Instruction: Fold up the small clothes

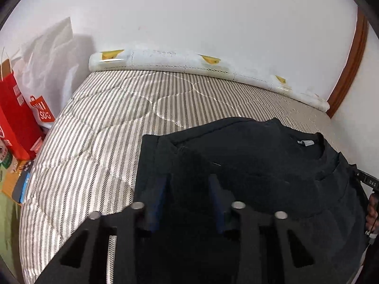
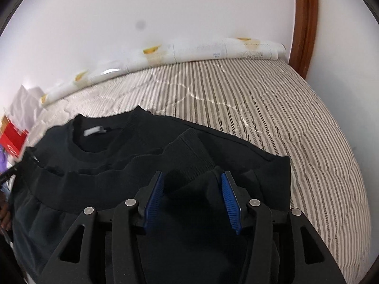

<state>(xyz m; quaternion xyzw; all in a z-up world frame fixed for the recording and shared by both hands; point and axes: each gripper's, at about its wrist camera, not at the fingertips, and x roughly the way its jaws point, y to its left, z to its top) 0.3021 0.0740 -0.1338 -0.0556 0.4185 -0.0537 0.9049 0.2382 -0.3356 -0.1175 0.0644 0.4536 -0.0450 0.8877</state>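
A black sweatshirt lies on the striped mattress, collar with a white label facing up. It also shows in the right wrist view, with its lower hem folded up toward the collar. My left gripper is open, its jaws wide apart over the garment's left side. My right gripper is open, blue pads either side of a ribbed sleeve cuff, not pinching it.
A rolled white sheet lies along the wall at the mattress's far edge. Red and white shopping bags stand off the left edge. A wooden door frame is at the right.
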